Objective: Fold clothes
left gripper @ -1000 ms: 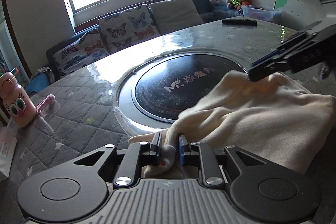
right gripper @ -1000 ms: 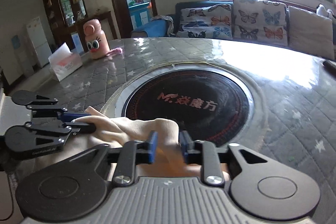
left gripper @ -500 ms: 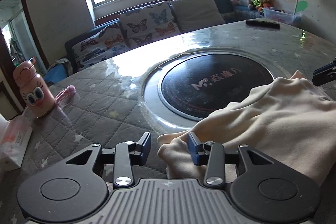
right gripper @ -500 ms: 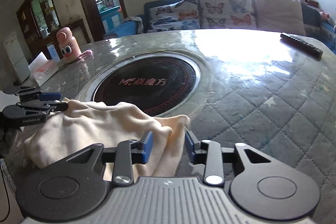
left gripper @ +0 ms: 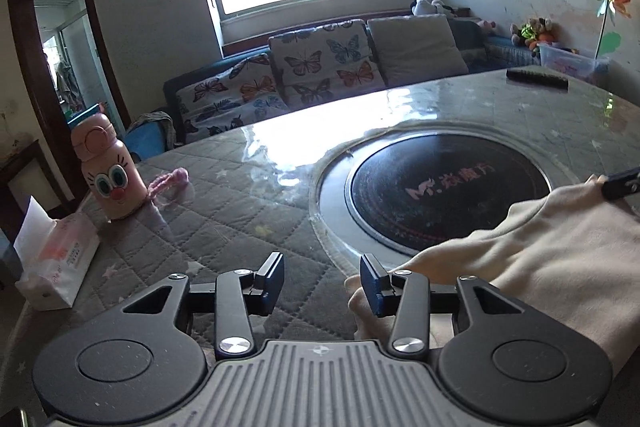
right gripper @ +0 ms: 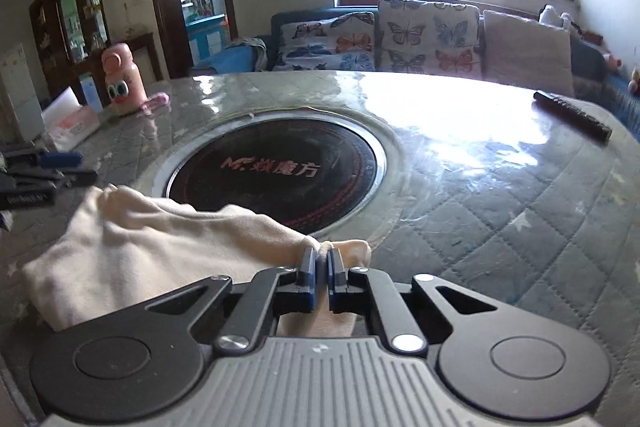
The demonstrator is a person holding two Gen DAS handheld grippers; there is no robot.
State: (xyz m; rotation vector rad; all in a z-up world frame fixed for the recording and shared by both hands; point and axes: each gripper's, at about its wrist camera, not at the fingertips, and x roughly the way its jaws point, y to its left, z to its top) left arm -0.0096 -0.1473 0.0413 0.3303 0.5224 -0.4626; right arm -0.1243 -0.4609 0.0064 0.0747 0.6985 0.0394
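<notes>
A cream garment point(left gripper: 552, 251) lies bunched on the quilted round table, partly over the rim of the black centre disc point(left gripper: 444, 187). My left gripper point(left gripper: 322, 277) stands open just left of the cloth's near corner, with only table showing between its fingers. In the right wrist view the same cream garment point(right gripper: 160, 247) stretches to the left, and my right gripper point(right gripper: 322, 261) is shut on its right corner, a fold poking out past the pads. The left gripper shows at the left edge there, and the right gripper's tip at the right edge of the left wrist view.
A pink cartoon bottle point(left gripper: 106, 179) and a tissue pack point(left gripper: 56, 259) stand at the table's left. A black remote point(right gripper: 572, 113) lies far right. A sofa with butterfly cushions point(left gripper: 320, 63) sits behind the table under the window.
My left gripper let go of the garment corner, opened and drew back to the left. My right gripper closed onto the right corner of the cloth.
</notes>
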